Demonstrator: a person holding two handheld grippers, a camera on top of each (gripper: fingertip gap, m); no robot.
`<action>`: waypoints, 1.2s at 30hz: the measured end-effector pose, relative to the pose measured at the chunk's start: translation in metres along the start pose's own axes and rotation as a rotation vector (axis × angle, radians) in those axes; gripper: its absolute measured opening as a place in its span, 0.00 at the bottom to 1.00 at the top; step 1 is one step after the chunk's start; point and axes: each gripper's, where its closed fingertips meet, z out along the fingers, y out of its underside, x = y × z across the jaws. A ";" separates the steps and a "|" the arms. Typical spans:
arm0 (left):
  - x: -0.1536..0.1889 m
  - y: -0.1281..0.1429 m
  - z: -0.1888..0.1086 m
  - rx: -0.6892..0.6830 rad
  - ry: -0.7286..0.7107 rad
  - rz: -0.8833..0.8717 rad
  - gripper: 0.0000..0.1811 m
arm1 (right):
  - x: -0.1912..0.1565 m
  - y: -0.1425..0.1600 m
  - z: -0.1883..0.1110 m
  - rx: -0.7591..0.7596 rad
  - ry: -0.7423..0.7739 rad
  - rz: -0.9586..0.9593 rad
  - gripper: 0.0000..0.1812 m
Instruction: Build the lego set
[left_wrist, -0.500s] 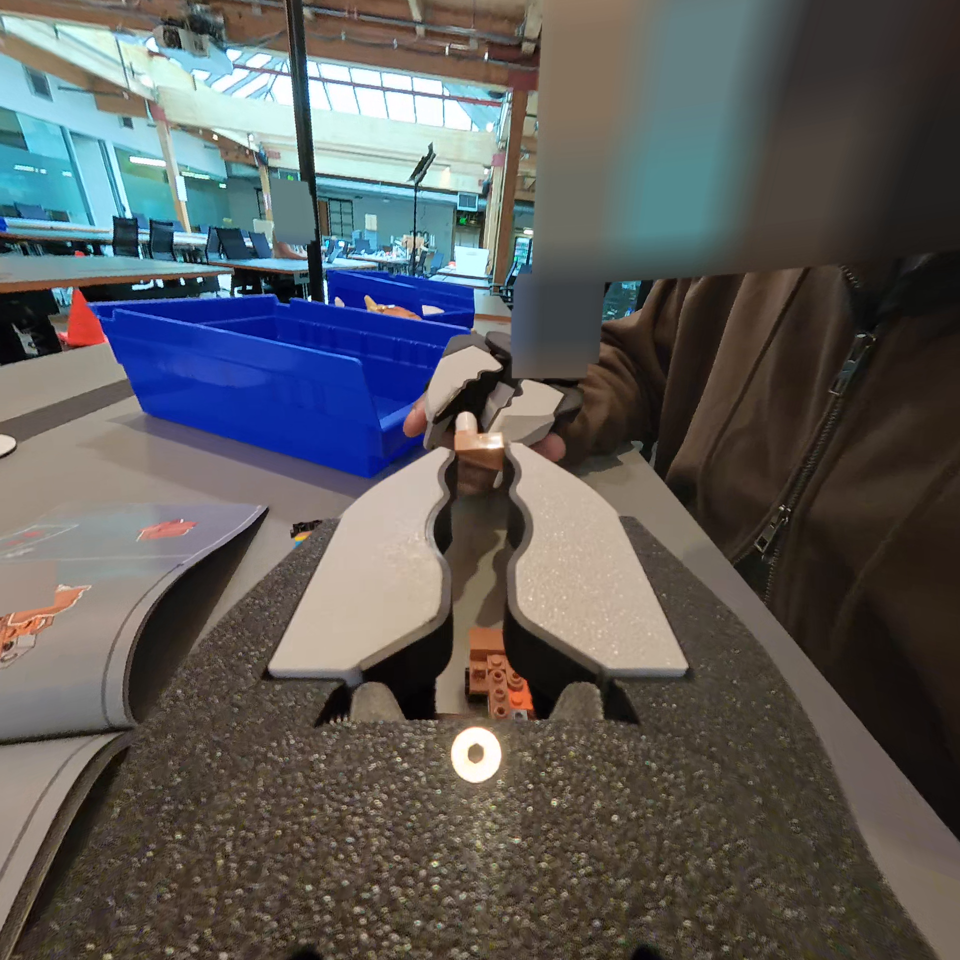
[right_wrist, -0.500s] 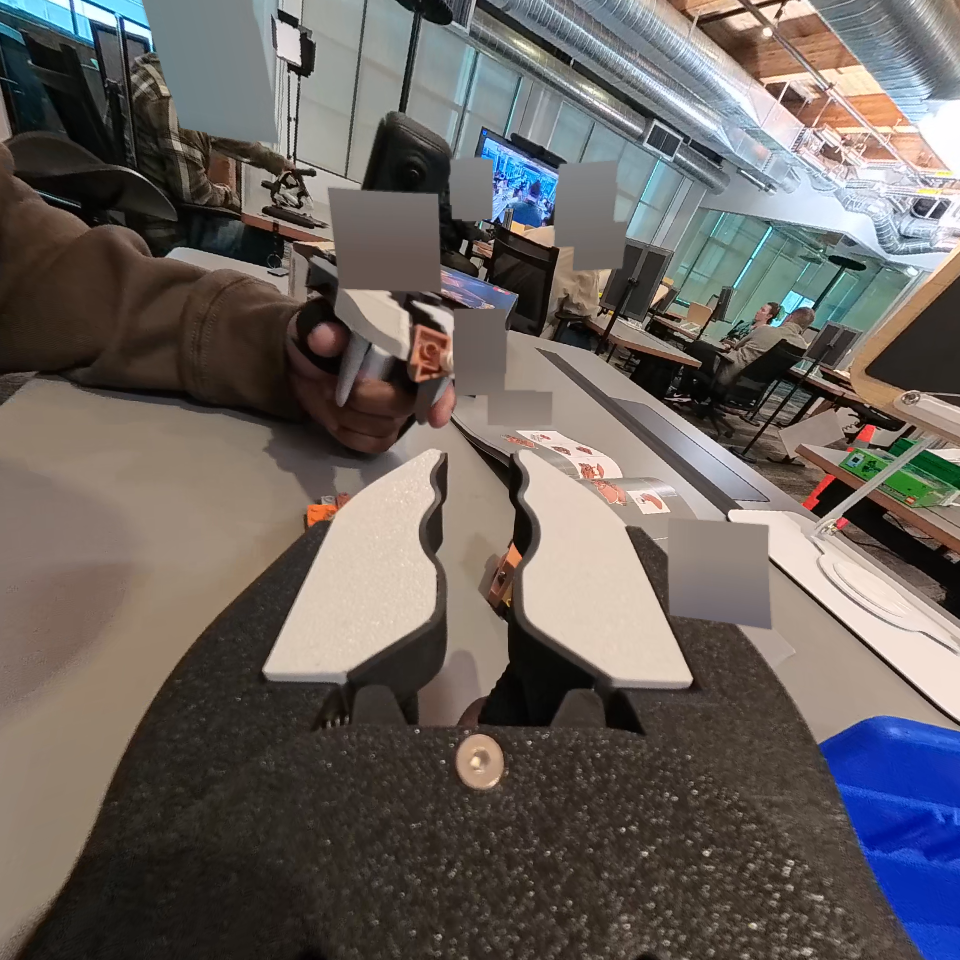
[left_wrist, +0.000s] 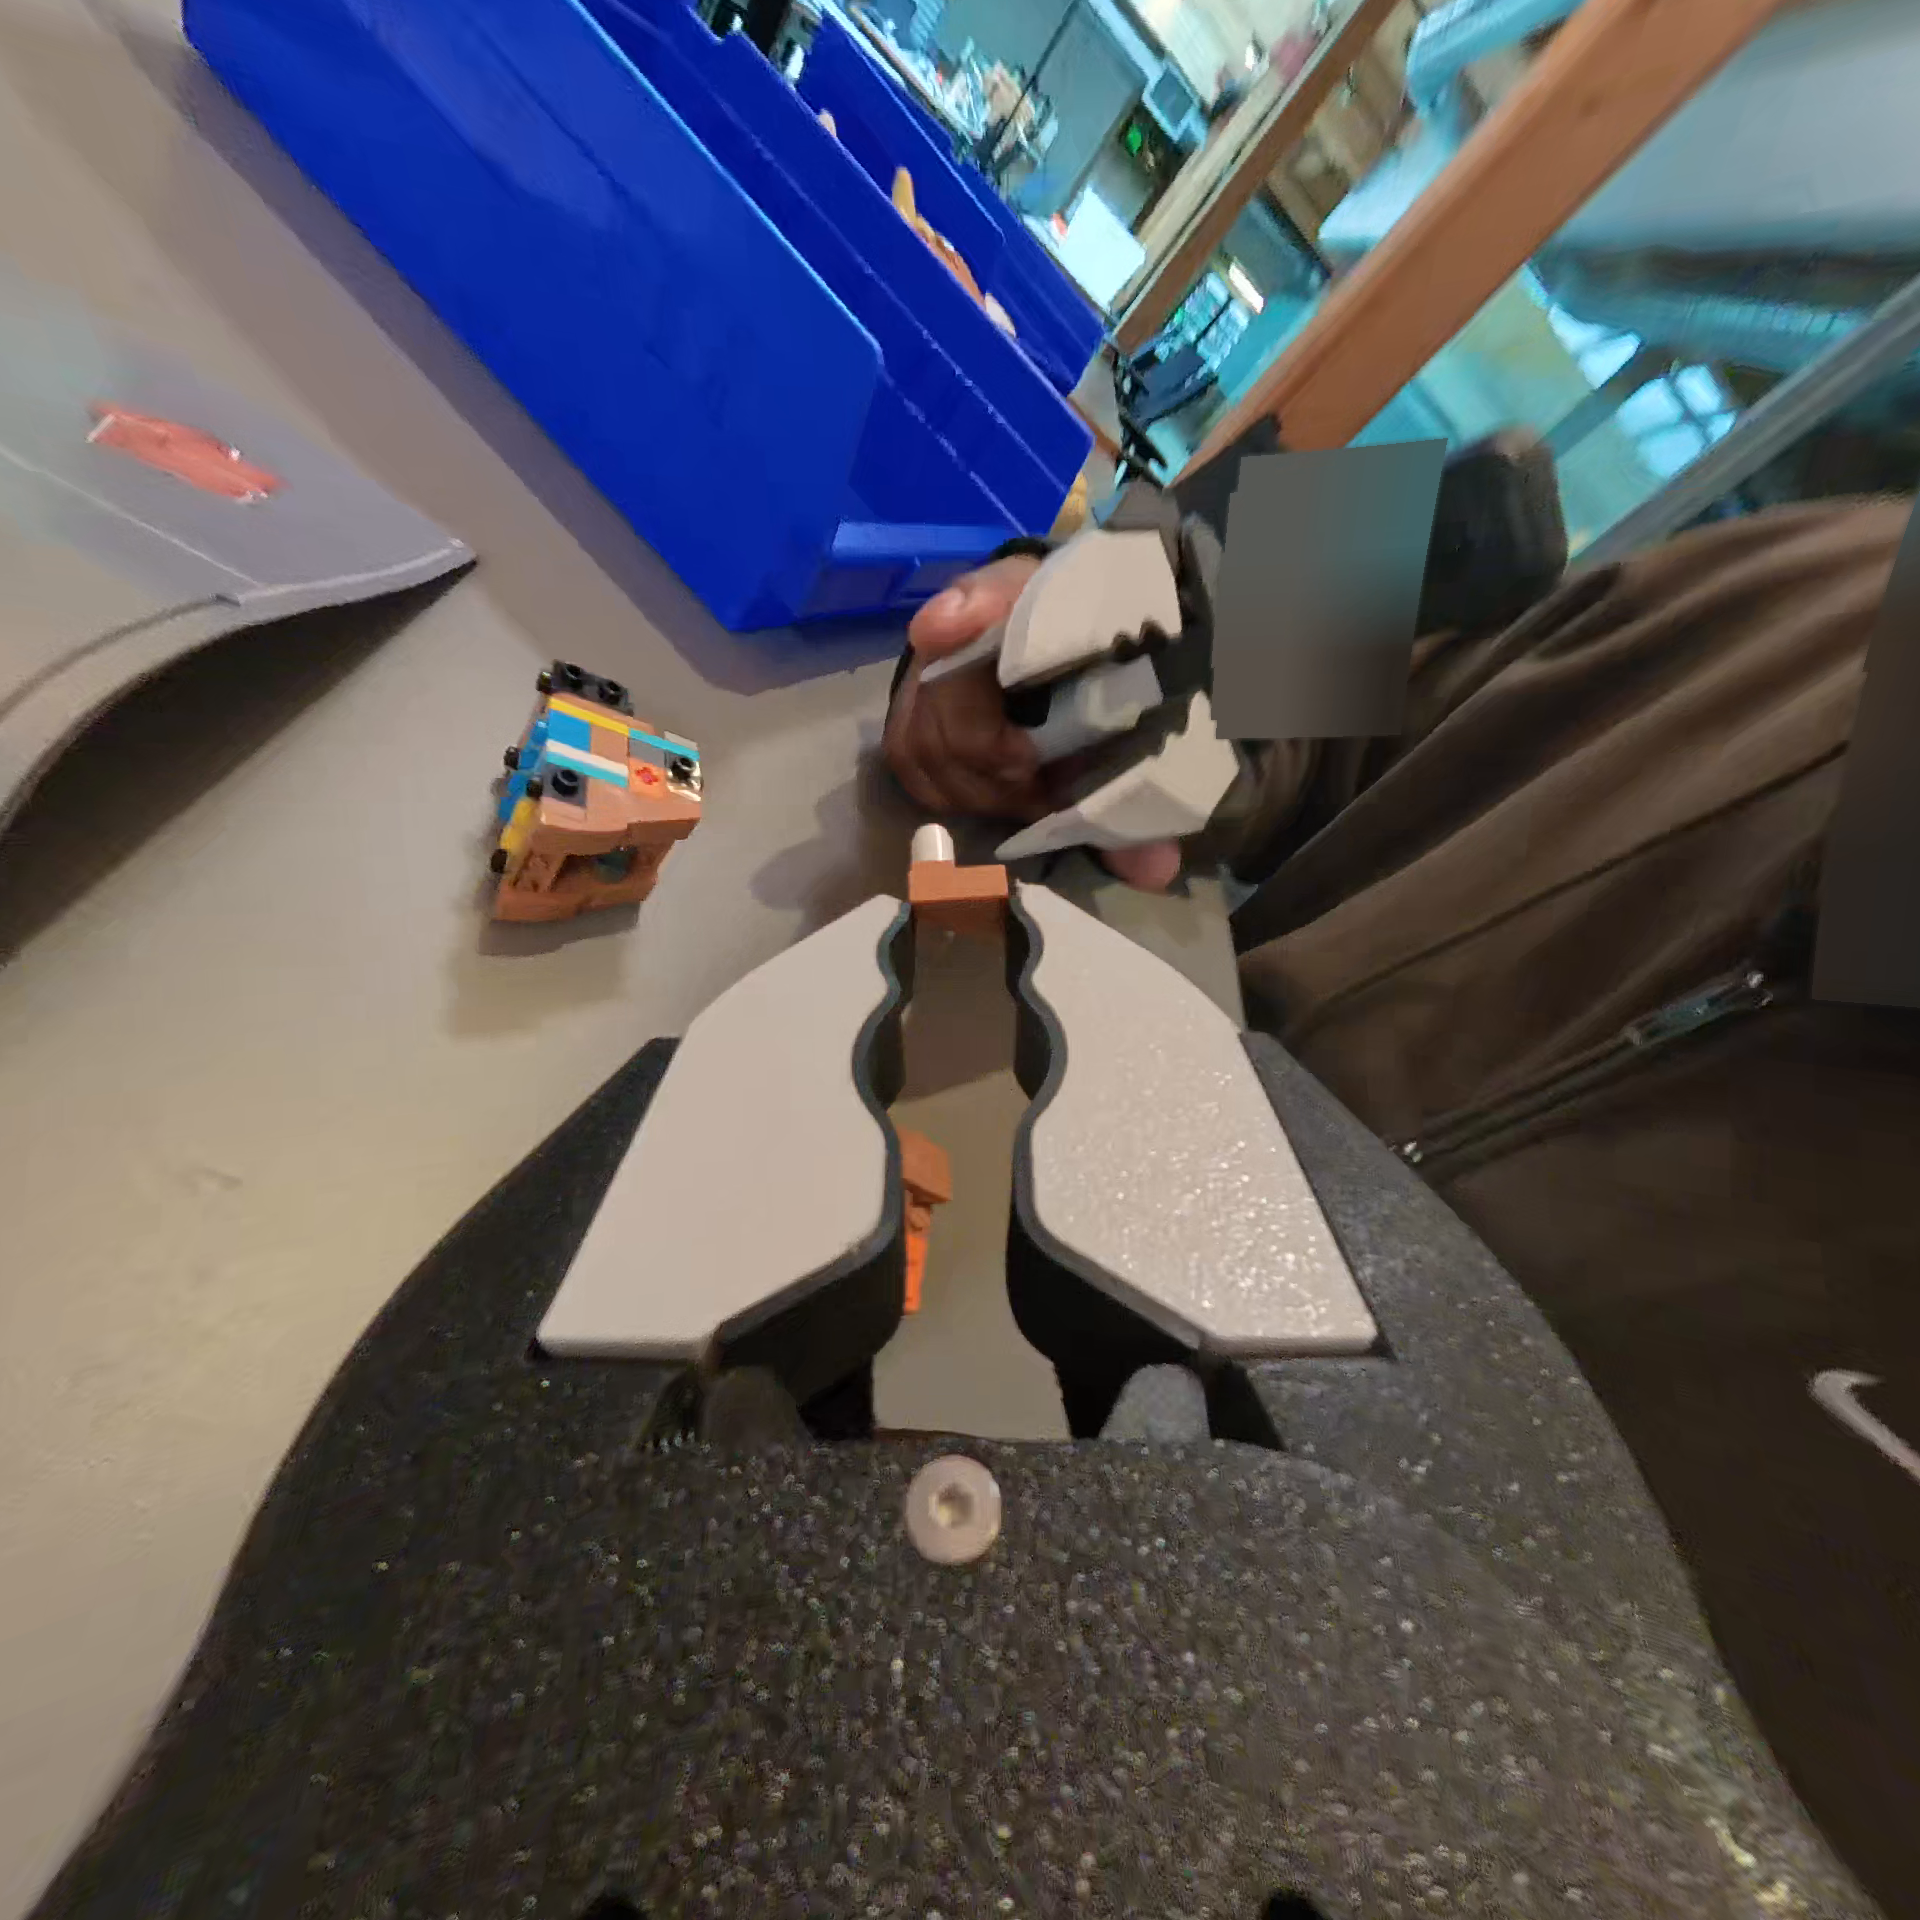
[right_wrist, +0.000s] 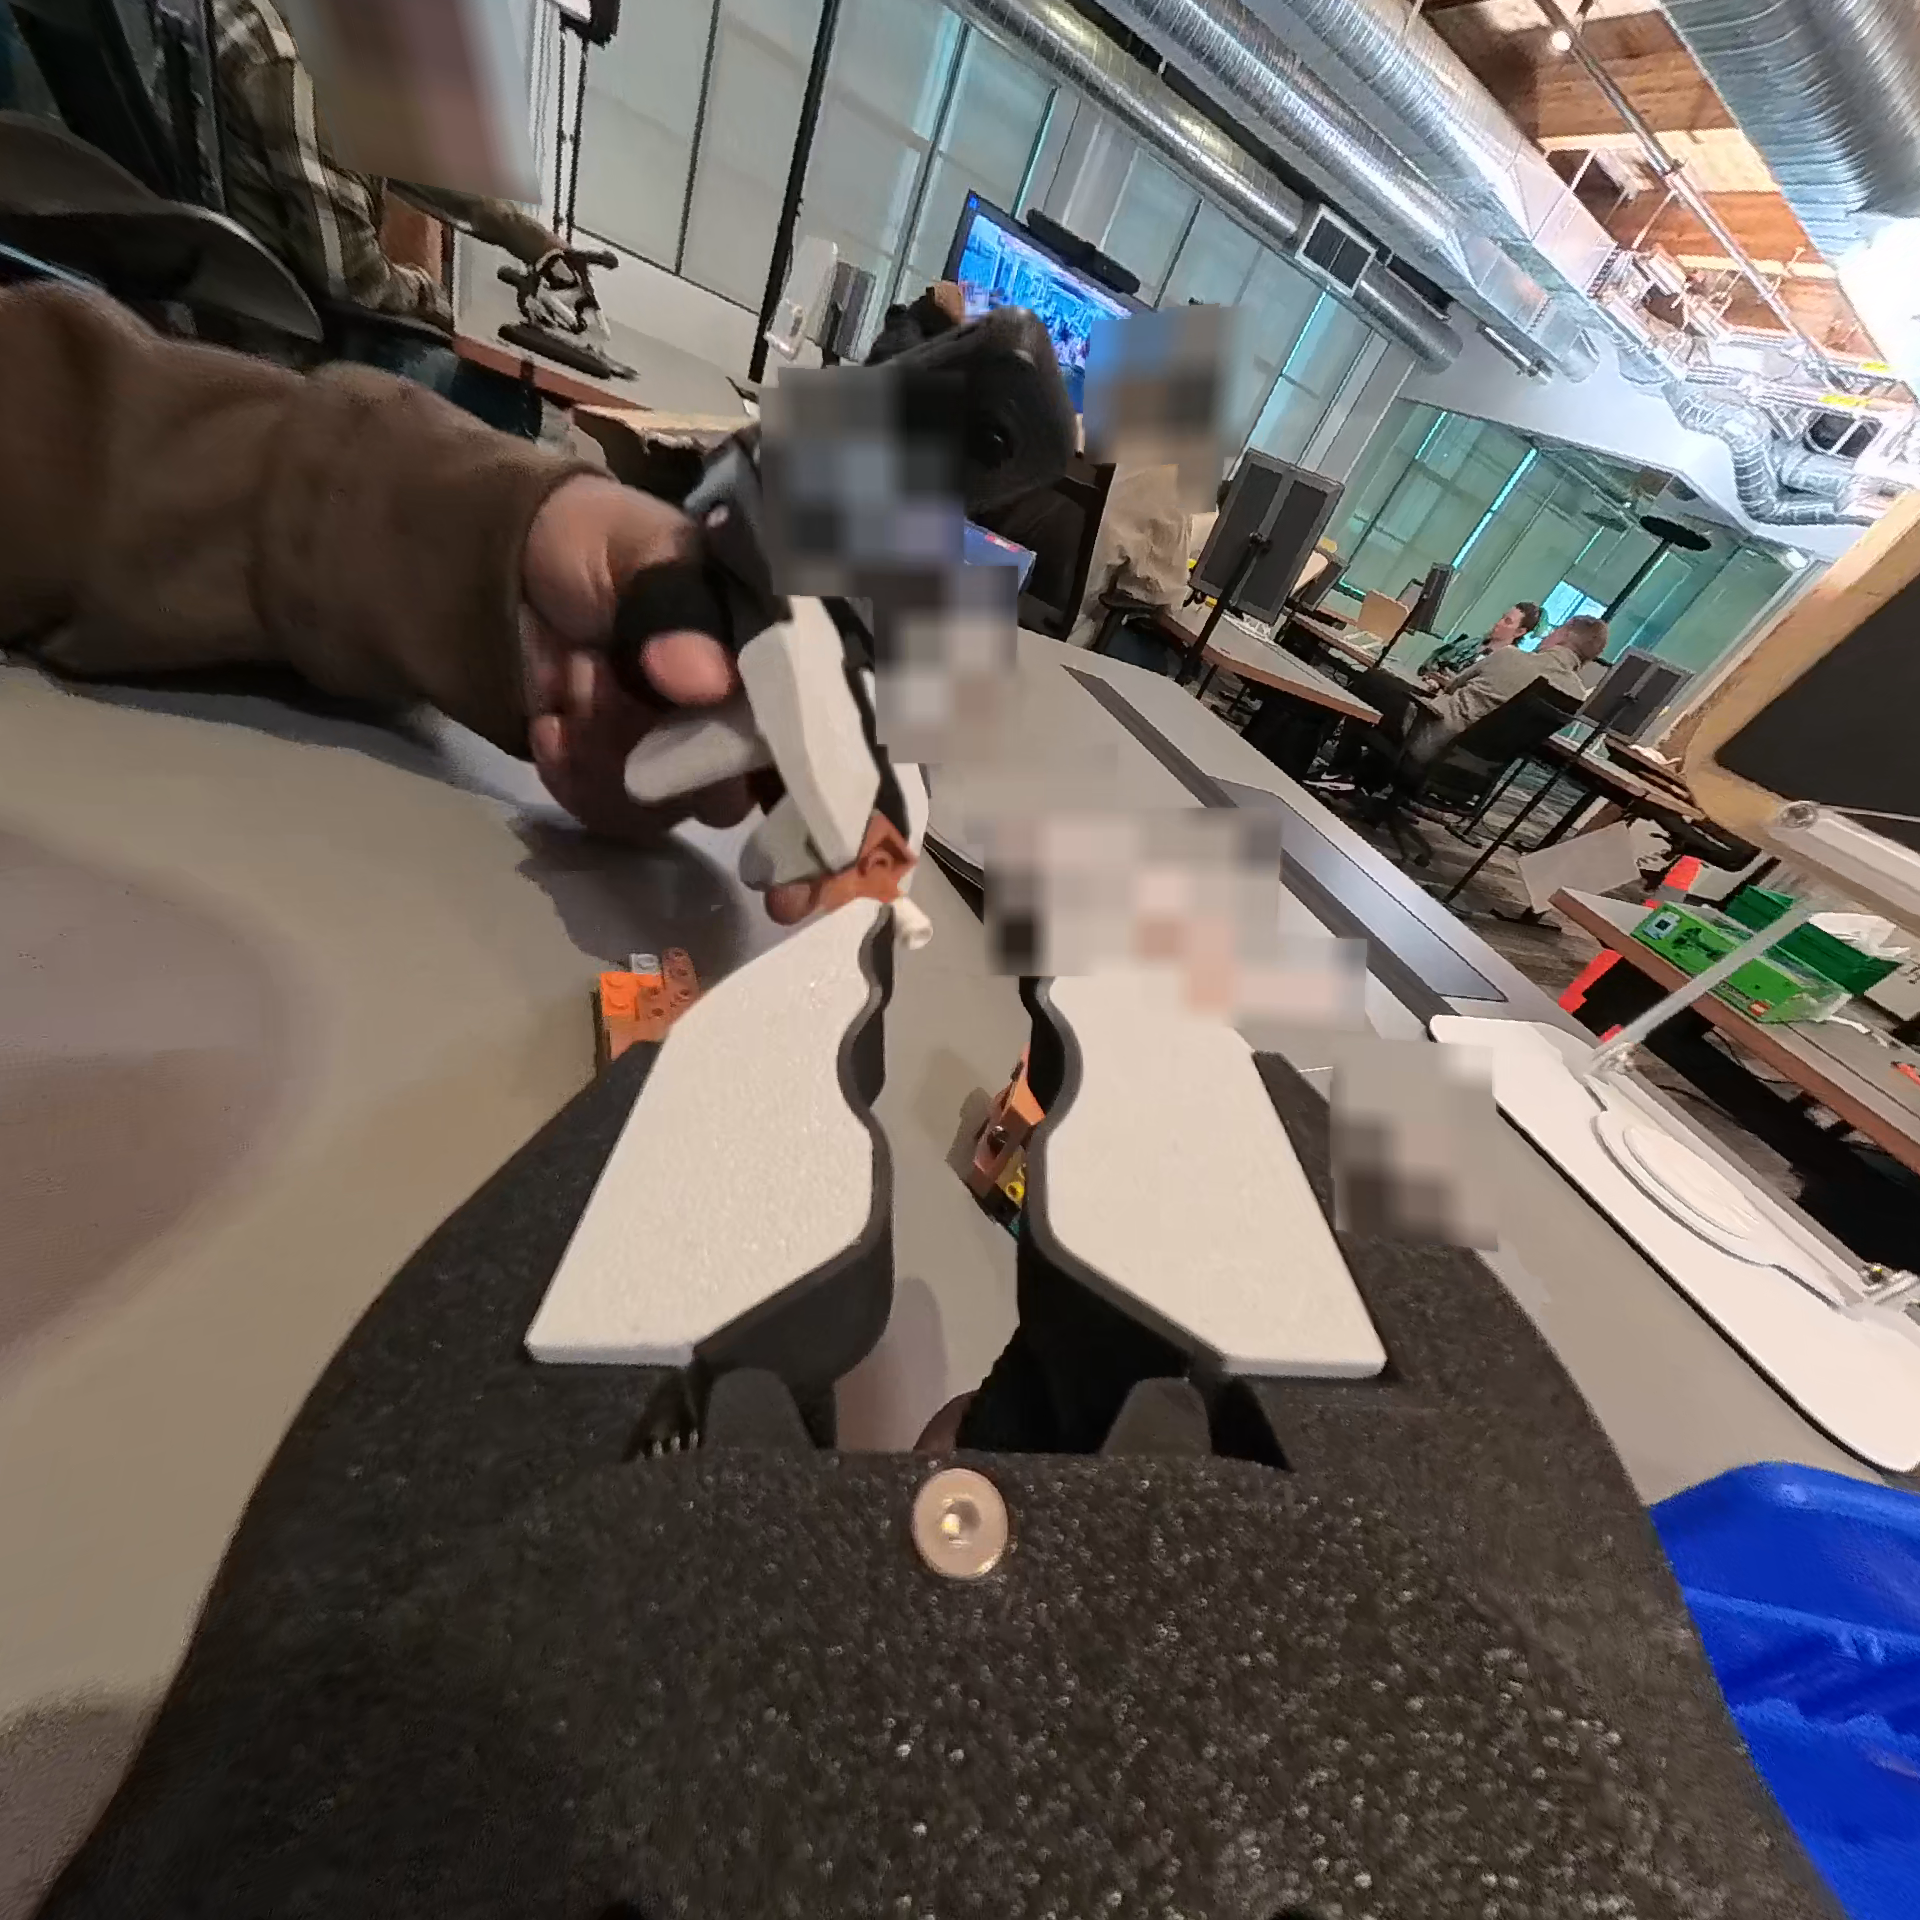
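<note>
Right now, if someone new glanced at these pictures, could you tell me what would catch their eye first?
Probably the left claw, shut on a small brown brick with a white peg on top, close to the open right claw. Next, the colourful part-built lego model lying on the grey table to the left. Behind it sits a bright blue bin.

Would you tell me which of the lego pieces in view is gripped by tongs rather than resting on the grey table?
The small brown lego piece with a white peg, pinched at the left tongs' tips; the multicoloured lego assembly lies free.
</note>
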 end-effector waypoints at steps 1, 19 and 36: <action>0.000 0.000 0.000 0.009 -0.004 -0.030 0.09 | -0.002 0.001 0.001 -0.010 -0.003 -0.017 0.13; 0.023 0.016 0.013 0.079 -0.099 -0.155 0.09 | -0.043 -0.001 0.002 -0.055 -0.020 -0.379 0.14; 0.033 0.015 0.004 0.135 -0.089 -0.143 0.09 | -0.043 -0.009 -0.001 -0.028 0.026 -0.425 0.14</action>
